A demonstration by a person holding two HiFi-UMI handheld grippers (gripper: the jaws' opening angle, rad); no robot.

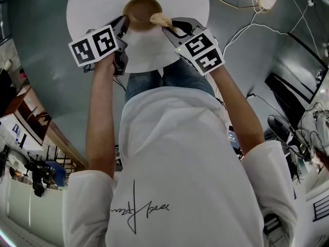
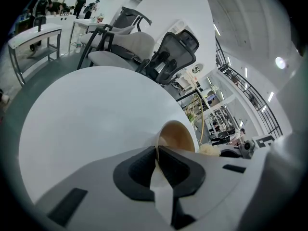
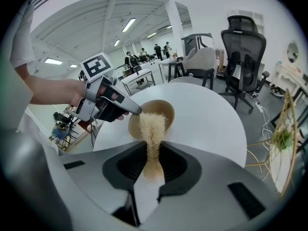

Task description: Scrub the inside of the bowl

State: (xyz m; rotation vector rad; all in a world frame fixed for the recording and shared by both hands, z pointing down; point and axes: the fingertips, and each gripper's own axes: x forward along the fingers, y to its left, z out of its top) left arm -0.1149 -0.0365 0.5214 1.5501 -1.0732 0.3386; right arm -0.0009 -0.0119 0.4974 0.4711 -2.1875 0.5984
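A brown wooden bowl (image 1: 141,12) stands on the round white table (image 1: 97,4). My left gripper (image 1: 125,23) is shut on the bowl's near-left rim; in the left gripper view the thin rim (image 2: 157,154) runs between the jaws. My right gripper (image 1: 165,25) is shut on a pale fibrous scrubber (image 1: 161,19), which hangs over the bowl's right rim. In the right gripper view the scrubber (image 3: 151,129) reaches from the jaws into the bowl (image 3: 163,109), and the left gripper (image 3: 132,110) pinches the rim beside it.
The table's front edge (image 1: 154,68) lies just before my knees. Office chairs (image 3: 240,57) stand on the grey floor beyond the table. Cables (image 1: 257,19) run across the floor at the right. Desks and people show far back.
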